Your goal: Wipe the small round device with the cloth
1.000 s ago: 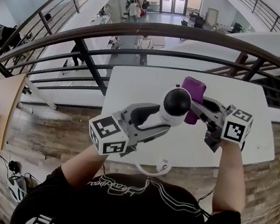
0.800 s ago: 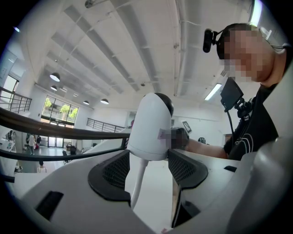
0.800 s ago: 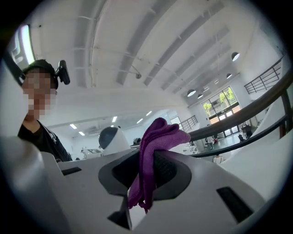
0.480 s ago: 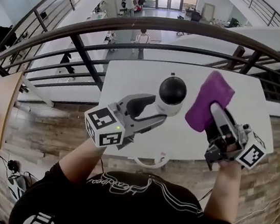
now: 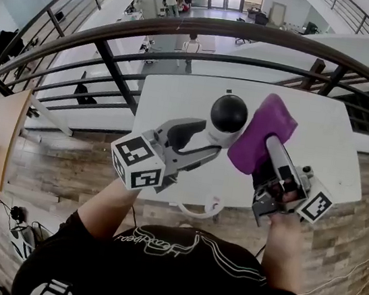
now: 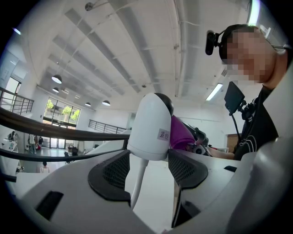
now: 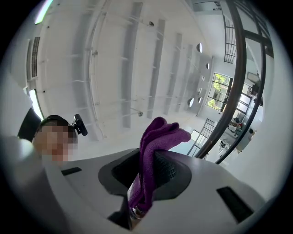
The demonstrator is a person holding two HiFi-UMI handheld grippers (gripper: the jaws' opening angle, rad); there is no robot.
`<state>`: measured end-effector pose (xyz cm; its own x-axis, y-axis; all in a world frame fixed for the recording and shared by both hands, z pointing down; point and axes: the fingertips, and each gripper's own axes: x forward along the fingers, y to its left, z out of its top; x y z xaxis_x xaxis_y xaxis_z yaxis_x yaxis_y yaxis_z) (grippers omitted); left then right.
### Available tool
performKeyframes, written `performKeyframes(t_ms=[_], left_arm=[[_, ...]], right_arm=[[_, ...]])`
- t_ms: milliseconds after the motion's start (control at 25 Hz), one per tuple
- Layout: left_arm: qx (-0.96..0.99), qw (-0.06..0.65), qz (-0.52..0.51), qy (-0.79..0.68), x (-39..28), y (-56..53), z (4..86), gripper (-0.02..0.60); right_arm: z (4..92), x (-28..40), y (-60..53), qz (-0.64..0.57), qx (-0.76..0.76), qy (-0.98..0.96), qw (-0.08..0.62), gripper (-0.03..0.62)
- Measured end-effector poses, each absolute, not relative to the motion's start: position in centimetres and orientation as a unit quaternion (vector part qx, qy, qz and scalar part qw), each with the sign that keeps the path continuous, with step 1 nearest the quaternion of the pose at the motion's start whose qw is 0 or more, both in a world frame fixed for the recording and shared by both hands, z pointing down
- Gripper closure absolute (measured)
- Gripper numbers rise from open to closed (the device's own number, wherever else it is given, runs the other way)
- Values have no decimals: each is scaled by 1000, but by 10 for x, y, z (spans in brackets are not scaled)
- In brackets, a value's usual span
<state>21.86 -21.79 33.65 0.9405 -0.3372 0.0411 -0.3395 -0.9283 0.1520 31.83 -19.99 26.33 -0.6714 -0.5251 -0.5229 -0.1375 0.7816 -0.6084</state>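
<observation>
Mid-wipe, our left gripper [image 5: 214, 143] clamps the device [image 5: 228, 115], our right gripper [image 5: 265, 156] the cloth [image 5: 258, 135]. Next we'd press cloth onto it.

The left gripper [image 5: 214, 143] points level, clamped on the device [image 5: 228, 115]; the right gripper [image 5: 266, 153] tilts upward, pinching the cloth [image 5: 260, 133].

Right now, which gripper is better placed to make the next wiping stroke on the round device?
Right. The right gripper is shut on the purple cloth, close beside the dark dome of the round device. The left gripper is clamped on that device's white body, so it isn't free.
</observation>
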Motion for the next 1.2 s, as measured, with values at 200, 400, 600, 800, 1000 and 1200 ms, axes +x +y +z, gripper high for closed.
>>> performKeyframes(t_ms=[200, 400, 600, 800, 1000, 1200], left_arm=[[982, 78, 5, -174, 216, -217, 335, 316], [981, 79, 4, -175, 216, -218, 334, 316], [981, 81, 2, -175, 217, -218, 336, 316], [981, 83, 0, -176, 217, -219, 338, 316], [981, 85, 0, -177, 215, -218, 339, 316], [980, 85, 0, -178, 215, -220, 340, 316]], right_arm=[[268, 312, -205, -280, -189, 865, 370, 531], [278, 310, -211, -288, -199, 862, 366, 531], [296, 310, -215, -295, -220, 860, 352, 531], [317, 311, -219, -307, -236, 858, 337, 531], [337, 310, -221, -333, -243, 848, 333, 531], [353, 310, -222, -348, -255, 846, 315, 531]])
